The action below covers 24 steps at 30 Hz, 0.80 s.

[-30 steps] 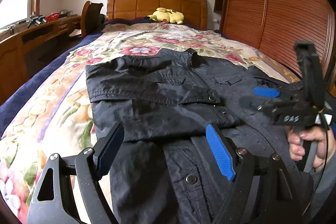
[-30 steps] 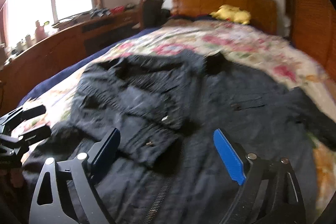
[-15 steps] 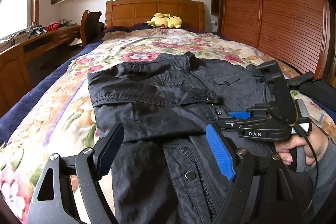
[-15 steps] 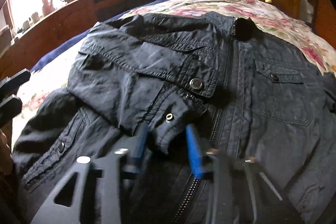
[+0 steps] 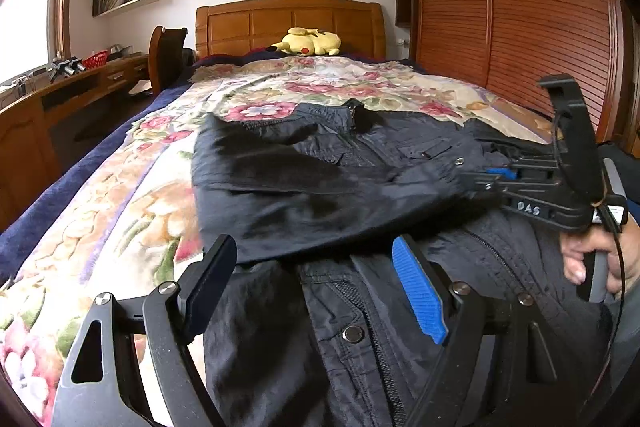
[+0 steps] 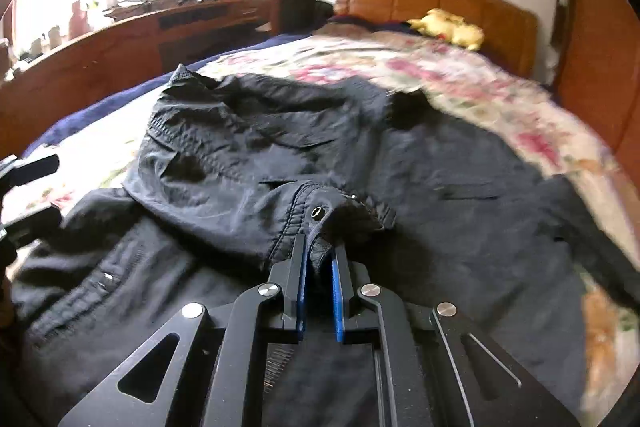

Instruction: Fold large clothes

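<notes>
A black jacket (image 5: 320,195) lies front-up on the floral bedspread (image 5: 132,211), its left sleeve folded across the chest. My left gripper (image 5: 316,283) is open and empty just above the jacket's lower front. My right gripper (image 6: 319,259) is shut on the sleeve cuff (image 6: 320,223), which has a metal snap, and holds it lifted over the jacket's middle. The right gripper also shows in the left wrist view (image 5: 476,175), at the right, pinching the cuff. The left gripper's fingers (image 6: 32,167) show at the left edge of the right wrist view.
A yellow plush toy (image 5: 308,43) lies by the wooden headboard (image 5: 288,23). A wooden desk (image 5: 60,95) and chair (image 5: 166,55) stand left of the bed. A slatted wooden wardrobe (image 5: 512,27) runs along the right side.
My right gripper has closed on the sleeve cuff and pulled it to the right across the jacket. The left gripper has stayed open in place.
</notes>
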Tool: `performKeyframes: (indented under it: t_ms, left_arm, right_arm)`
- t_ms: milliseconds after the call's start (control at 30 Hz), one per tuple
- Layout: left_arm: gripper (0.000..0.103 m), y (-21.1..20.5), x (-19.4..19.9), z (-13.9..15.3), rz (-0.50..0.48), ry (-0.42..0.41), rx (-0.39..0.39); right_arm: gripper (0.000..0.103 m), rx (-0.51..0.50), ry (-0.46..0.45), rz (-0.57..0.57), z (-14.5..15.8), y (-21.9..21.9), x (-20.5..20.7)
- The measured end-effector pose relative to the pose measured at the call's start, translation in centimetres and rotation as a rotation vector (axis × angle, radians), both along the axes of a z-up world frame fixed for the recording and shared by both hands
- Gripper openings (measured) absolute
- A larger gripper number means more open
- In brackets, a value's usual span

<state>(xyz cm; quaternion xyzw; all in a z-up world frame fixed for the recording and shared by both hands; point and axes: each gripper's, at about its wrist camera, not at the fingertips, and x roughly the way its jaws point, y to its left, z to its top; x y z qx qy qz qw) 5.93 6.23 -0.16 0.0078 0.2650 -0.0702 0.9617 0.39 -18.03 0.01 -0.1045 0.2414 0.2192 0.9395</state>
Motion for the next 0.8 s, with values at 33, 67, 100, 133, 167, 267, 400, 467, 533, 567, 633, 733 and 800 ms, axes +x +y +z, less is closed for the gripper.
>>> performKeyframes:
  t_ms: [33,67,100,133,167,267,400,467,533,567,633,733,800]
  left_arm:
    - [0.081,-0.1,-0.1,0.1,-0.002,-0.002,-0.003]
    - [0.081,-0.1,-0.1,0.2,-0.005,-0.006,-0.009]
    - [0.081,-0.2,-0.2,0.3,-0.006,-0.009,-0.011]
    - [0.081,-0.3,-0.2,0.4,-0.007,-0.014,-0.013]
    - [0.081,-0.5,-0.3,0.6,-0.008,-0.02,-0.015]
    - [0.081,-1.1,-0.3,0.7,-0.018,-0.028,-0.019]
    - [0.081,-2.1,-0.2,0.7,-0.028,-0.032,-0.007]
    - [0.081,-2.5,-0.1,0.7,-0.036,-0.031,-0.003]
    - [0.081,-2.9,0.0,0.7,-0.042,-0.028,-0.003]
    - [0.081,-3.0,0.0,0.7,-0.045,-0.028,-0.007]
    - [0.081,-3.4,0.2,0.7,-0.048,-0.029,-0.01]
    - [0.081,-4.0,0.4,0.8,-0.052,-0.028,-0.008]
    - [0.081,-4.4,0.5,0.8,-0.058,-0.024,-0.009]
  right_arm:
    - [0.01,-0.01,-0.012,-0.019,0.0,-0.5,-0.2]
    - [0.01,-0.015,-0.017,-0.035,-0.1,-1.0,-0.4]
    - [0.01,-0.015,-0.021,-0.052,-0.1,-1.6,-0.4]
    - [0.01,-0.012,-0.021,-0.067,-0.1,-2.1,-0.5]
    - [0.01,-0.006,-0.019,-0.081,-0.2,-2.6,-0.5]
    - [0.01,0.003,-0.014,-0.117,-0.4,-3.9,-0.6]
    - [0.01,-0.004,-0.025,-0.165,-0.8,-4.7,-1.2]
    - [0.01,-0.011,-0.045,-0.198,-1.0,-5.0,-1.6]
    - [0.01,-0.028,-0.073,-0.246,-0.7,-5.4,-2.0]
    - [0.01,-0.037,-0.087,-0.269,-0.6,-5.6,-2.1]
    - [0.01,-0.044,-0.103,-0.308,-0.8,-6.1,-2.2]
    - [0.01,-0.025,-0.079,-0.326,-1.2,-6.6,-2.0]
    - [0.01,-0.019,-0.063,-0.334,-1.5,-6.8,-1.8]
